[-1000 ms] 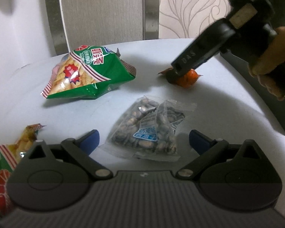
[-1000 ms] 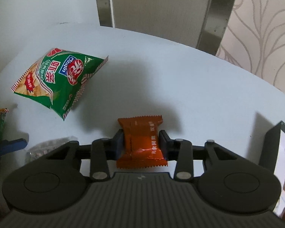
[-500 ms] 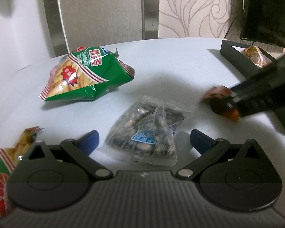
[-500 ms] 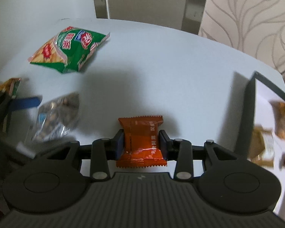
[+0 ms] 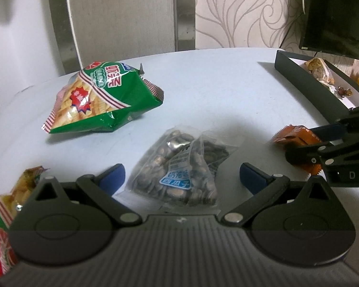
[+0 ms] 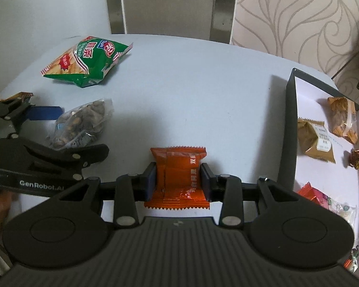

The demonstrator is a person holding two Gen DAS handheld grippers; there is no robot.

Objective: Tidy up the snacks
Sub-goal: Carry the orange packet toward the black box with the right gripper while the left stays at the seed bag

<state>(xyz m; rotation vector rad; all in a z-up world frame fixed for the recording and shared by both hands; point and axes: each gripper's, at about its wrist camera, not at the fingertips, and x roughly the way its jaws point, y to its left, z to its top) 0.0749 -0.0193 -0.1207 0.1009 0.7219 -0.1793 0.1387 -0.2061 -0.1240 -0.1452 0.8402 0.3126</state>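
You were working in a home: swirl-patterned wallpaper (image 6: 299, 12) filled the upper right, a dark screen (image 5: 335, 12) stood there, and a round pale table (image 6: 203, 83) held snacks.

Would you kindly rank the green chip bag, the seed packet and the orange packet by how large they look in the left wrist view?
1. Green chip bag, largest.
2. Seed packet, clearly smaller, though it lies nearer the camera.
3. Orange packet, smallest; the right claw hides part of it, so its full extent is unsure.

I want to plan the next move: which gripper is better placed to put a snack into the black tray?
Right. The right gripper already holds the orange packet beside the black tray; the left gripper is open.
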